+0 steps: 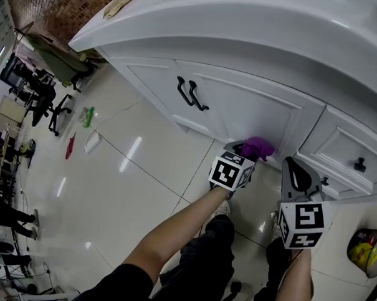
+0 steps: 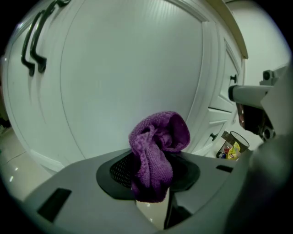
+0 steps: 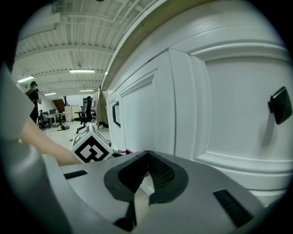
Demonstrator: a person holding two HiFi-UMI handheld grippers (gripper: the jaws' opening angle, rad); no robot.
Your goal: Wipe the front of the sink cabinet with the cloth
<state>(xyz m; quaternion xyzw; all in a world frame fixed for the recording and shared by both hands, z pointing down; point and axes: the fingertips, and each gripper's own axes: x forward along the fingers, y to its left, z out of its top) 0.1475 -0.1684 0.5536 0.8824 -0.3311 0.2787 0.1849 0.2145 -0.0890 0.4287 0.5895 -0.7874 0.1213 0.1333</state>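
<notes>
The left gripper (image 2: 153, 180) has its jaws clamped on the purple cloth (image 2: 158, 146), which bunches up above them at the lower right corner of a door (image 2: 132, 68) of the sink cabinet (image 1: 155, 77), below and right of the paired black handles (image 1: 191, 94); whether cloth and panel touch I cannot tell. The right gripper (image 3: 143, 178) hangs just beside it near the cabinet's bottom edge, facing the drawer with the black knob (image 3: 280, 105); its jaws are drawn together with nothing between them.
</notes>
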